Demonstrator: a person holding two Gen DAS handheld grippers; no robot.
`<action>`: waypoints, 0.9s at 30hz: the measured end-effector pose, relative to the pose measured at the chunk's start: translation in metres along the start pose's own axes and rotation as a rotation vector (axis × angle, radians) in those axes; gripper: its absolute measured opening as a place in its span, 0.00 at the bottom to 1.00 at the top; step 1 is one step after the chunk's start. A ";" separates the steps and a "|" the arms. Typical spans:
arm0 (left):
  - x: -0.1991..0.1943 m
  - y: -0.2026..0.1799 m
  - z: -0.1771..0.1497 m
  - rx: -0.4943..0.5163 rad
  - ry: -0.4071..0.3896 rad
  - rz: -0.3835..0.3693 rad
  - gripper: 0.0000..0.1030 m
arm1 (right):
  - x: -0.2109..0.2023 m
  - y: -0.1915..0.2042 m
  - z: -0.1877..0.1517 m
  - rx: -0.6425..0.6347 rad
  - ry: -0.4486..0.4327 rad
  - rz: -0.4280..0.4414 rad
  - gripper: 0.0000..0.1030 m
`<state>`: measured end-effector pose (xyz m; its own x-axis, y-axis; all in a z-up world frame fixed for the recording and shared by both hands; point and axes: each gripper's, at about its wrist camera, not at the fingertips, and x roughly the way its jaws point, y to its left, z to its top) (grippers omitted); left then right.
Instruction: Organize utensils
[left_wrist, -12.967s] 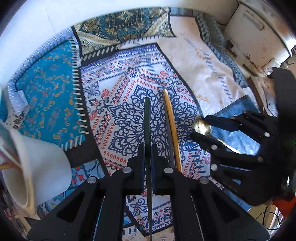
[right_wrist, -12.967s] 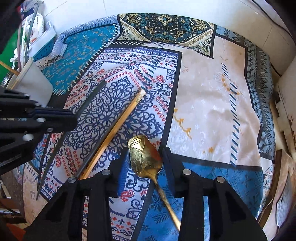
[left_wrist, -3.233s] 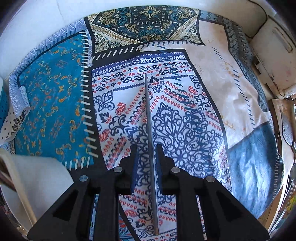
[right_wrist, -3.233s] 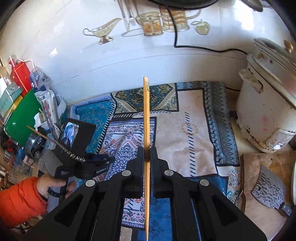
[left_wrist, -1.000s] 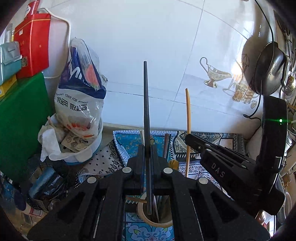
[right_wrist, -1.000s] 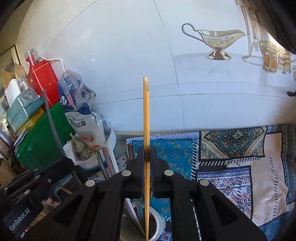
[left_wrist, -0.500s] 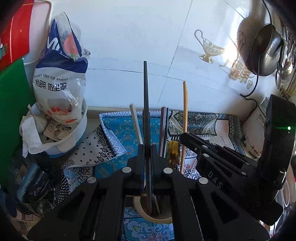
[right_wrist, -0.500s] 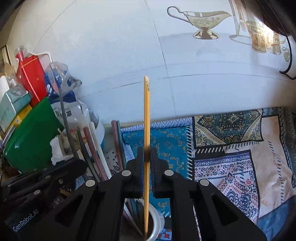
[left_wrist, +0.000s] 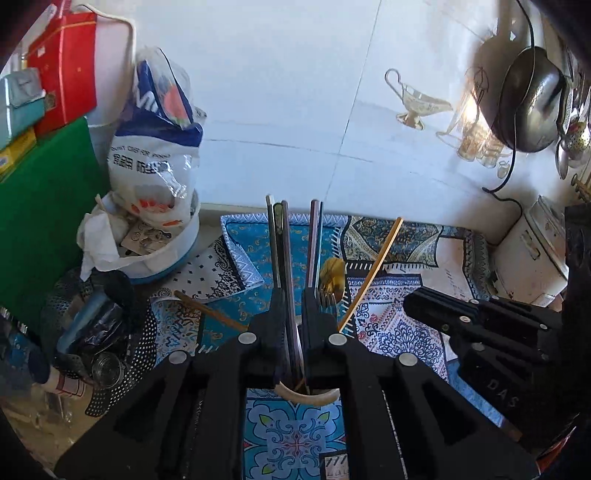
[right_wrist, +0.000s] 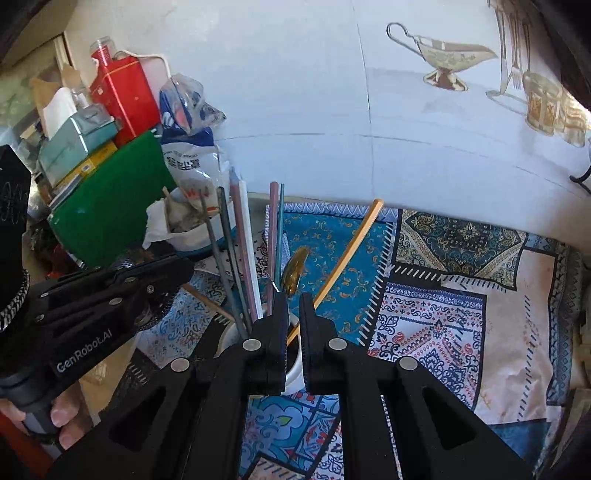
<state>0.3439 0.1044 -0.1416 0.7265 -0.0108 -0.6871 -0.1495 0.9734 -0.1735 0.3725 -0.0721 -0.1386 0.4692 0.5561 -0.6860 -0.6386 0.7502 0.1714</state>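
A white cup (left_wrist: 306, 397) (right_wrist: 295, 373) on the patterned cloth holds several chopsticks, a fork and a gold spoon (left_wrist: 332, 273) (right_wrist: 295, 269). My left gripper (left_wrist: 294, 295) (right_wrist: 181, 280) hovers over the cup with its jaws opening. The black chopstick (left_wrist: 283, 240) (right_wrist: 227, 240) stands loose in the cup, seen through the slit between them. The wooden chopstick (left_wrist: 373, 273) (right_wrist: 347, 254) leans to the right out of the cup, free of both grippers. My right gripper (right_wrist: 294, 299) (left_wrist: 428, 317) sits just above the rim, shut on nothing.
A plastic bag in a white bowl (left_wrist: 155, 147), a green board (left_wrist: 44, 206) and a perforated metal basket (left_wrist: 122, 325) crowd the left. A rice cooker (left_wrist: 528, 258) stands at the right, against the tiled wall. A hand (right_wrist: 62, 417) holds the left gripper.
The black chopstick has slipped down out of my left jaws into the cup. The wooden chopstick has left my right jaws and tipped over to the right. Both grippers came nearer the cup.
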 end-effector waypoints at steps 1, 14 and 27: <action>-0.011 -0.003 0.000 -0.009 -0.022 0.008 0.08 | -0.012 0.000 0.002 -0.016 -0.015 0.007 0.06; -0.193 -0.083 -0.009 0.080 -0.432 0.125 0.28 | -0.192 0.020 0.006 -0.134 -0.420 0.042 0.13; -0.281 -0.111 -0.074 0.075 -0.554 0.143 0.82 | -0.278 0.054 -0.064 -0.122 -0.600 -0.097 0.70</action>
<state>0.1067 -0.0172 0.0184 0.9483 0.2237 -0.2249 -0.2387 0.9702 -0.0415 0.1684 -0.2093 0.0165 0.7673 0.6182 -0.1708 -0.6243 0.7809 0.0221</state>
